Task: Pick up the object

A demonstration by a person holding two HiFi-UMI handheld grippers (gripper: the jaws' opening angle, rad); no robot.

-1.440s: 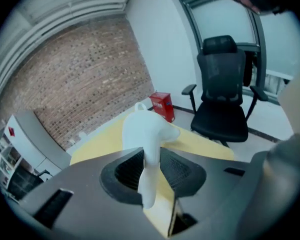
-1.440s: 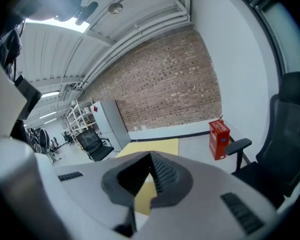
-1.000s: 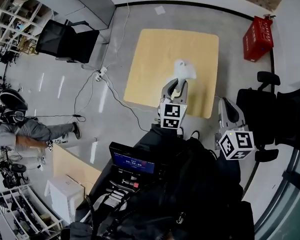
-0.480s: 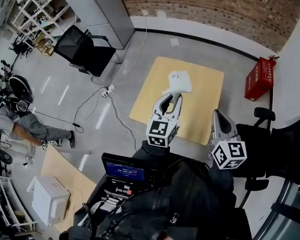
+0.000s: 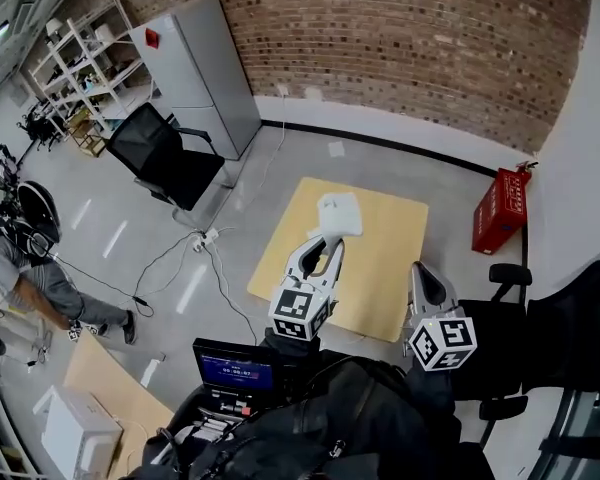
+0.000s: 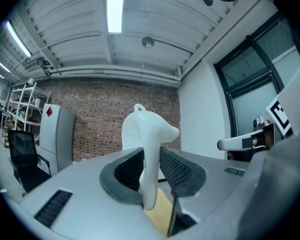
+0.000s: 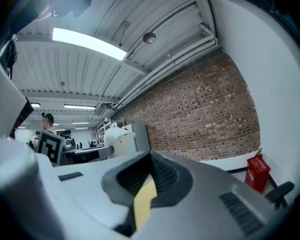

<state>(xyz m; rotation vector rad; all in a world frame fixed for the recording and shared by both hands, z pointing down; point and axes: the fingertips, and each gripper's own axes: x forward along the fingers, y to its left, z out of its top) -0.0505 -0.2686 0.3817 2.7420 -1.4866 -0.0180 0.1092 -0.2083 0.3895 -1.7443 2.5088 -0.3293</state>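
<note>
The object (image 5: 339,213) is a white moulded plastic piece with a small loop on top. It hangs in the air above the yellow table (image 5: 395,258). My left gripper (image 5: 321,251) is shut on its lower part. In the left gripper view the object (image 6: 149,134) stands upright between the dark pads, and the gripper (image 6: 151,170) points level toward the brick wall. My right gripper (image 5: 423,276) is held to the right, shut and holding nothing. The right gripper view shows its pads (image 7: 157,174) together, with the white object (image 7: 121,138) off to the left.
A red box (image 5: 498,211) stands on the floor beside the table's right edge. A black chair (image 5: 170,158) and a grey cabinet (image 5: 202,68) are at the left, with cables (image 5: 195,258) across the floor. Another black chair (image 5: 525,318) is at the right. A person (image 5: 25,268) stands far left.
Both grippers have risen, the left one more, carrying the white object up from the table. The head view has tilted up and the brick wall has come into sight.
</note>
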